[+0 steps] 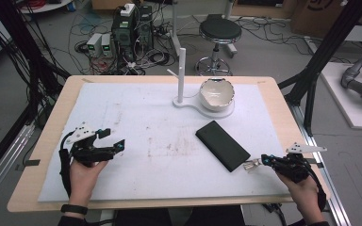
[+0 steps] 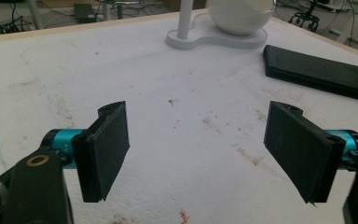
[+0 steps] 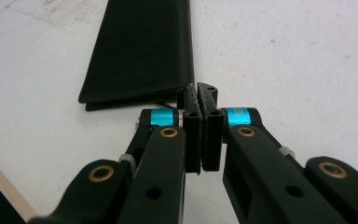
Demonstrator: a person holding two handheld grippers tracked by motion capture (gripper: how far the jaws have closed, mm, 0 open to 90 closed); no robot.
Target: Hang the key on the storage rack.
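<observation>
A flat black case [image 1: 222,145] lies slantwise on the white mat, right of the middle. My right gripper [image 1: 262,161] lies low at the case's near right corner, its jaws pressed together. In the right gripper view the shut jaws [image 3: 199,93] meet just in front of the case's [image 3: 142,51] corner edge. A small shiny piece [image 1: 252,165] sits between the tips and the case; I cannot tell if it is pinched. My left gripper [image 1: 113,139] rests at the mat's left, open, with bare mat between its pads [image 2: 200,149].
A white bowl [image 1: 217,93] sits tilted on a white base beside an upright white peg stand [image 1: 181,70] at the back middle. The mat [image 1: 160,141] covers a wooden table. A stool [image 1: 219,30] and cabled equipment stand on the floor beyond.
</observation>
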